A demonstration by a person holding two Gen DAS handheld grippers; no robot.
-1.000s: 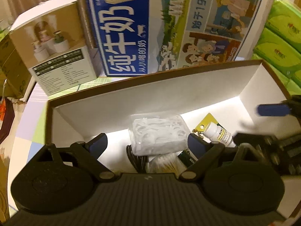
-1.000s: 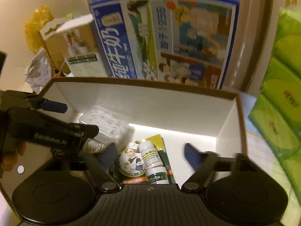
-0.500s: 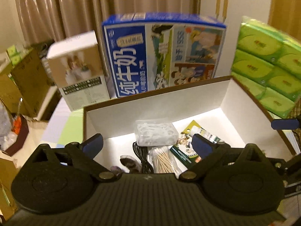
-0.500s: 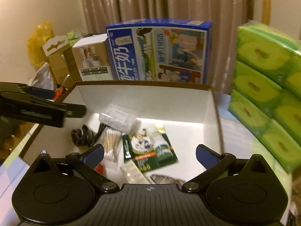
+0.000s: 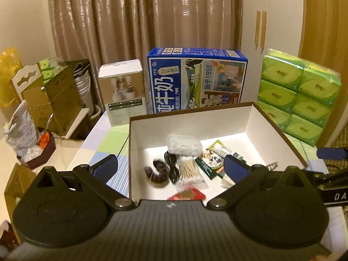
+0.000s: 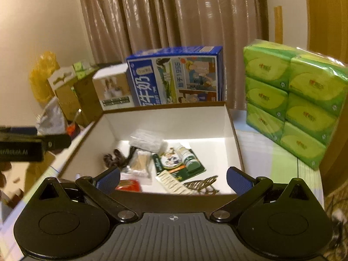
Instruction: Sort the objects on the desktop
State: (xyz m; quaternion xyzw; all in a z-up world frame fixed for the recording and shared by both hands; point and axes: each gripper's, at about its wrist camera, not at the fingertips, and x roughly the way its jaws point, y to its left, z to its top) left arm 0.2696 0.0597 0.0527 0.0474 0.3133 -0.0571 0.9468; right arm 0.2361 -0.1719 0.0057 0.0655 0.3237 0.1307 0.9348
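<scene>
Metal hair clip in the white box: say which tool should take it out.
Probably right. The metal hair clip lies just ahead of the open right tool, near the white box's front right corner; the left tool sits farther left.

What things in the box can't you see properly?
- Red packet: left wrist view, its lower part hidden behind the left hand-held gripper; blurred in both views.
- Dark curled thing: blurred, unidentifiable.
- Print on the green card: right wrist view, too small.
- Box's near corners: hidden behind gripper fingers.
</scene>
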